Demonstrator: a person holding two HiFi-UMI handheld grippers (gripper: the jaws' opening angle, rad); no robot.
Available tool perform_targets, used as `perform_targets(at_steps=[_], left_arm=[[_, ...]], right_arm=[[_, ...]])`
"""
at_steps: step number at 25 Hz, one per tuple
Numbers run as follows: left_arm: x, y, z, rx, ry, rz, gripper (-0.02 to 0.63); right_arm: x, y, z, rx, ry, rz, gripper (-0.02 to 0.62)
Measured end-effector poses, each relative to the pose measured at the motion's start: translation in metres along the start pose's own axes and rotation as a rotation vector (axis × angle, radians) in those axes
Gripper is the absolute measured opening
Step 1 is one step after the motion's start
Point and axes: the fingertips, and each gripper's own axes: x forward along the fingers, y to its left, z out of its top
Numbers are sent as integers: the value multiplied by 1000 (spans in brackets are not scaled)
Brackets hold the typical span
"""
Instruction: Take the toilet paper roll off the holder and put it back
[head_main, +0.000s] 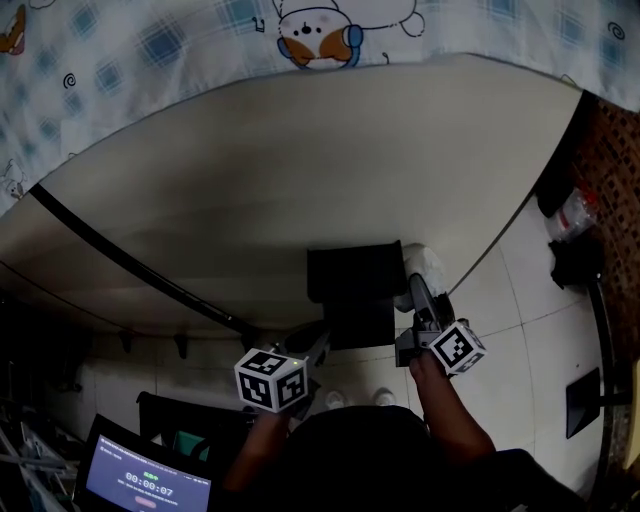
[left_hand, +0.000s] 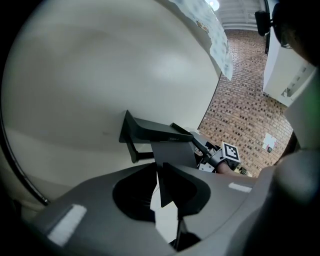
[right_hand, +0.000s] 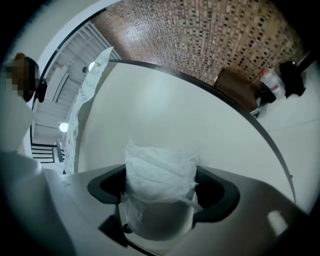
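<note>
A black wall-mounted holder hangs on the cream wall; in the left gripper view the holder shows a shelf top and a grey front flap. My left gripper sits at the flap's lower edge with its jaws closed on it. The white toilet paper roll is just right of the holder, apart from it. My right gripper is shut on the roll, whose loose wrinkled sheet faces the wall.
A black rail runs slantwise across the wall at left. Patterned cloth hangs above. A timer screen glows at bottom left. Dark items and a plastic bottle lie on the tiled floor near the brick wall.
</note>
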Motion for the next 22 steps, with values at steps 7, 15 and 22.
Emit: perform_targets(at_steps=[7, 15, 22], left_arm=[[0, 2, 0, -8, 5, -10, 58], [0, 3, 2, -19, 10, -23, 58], [1, 3, 2, -17, 15, -28, 58]], right_arm=[[3, -6, -20, 130, 61, 49, 407], [2, 3, -53, 269, 280, 250, 399], [-1, 18, -91, 230, 511, 389, 397]])
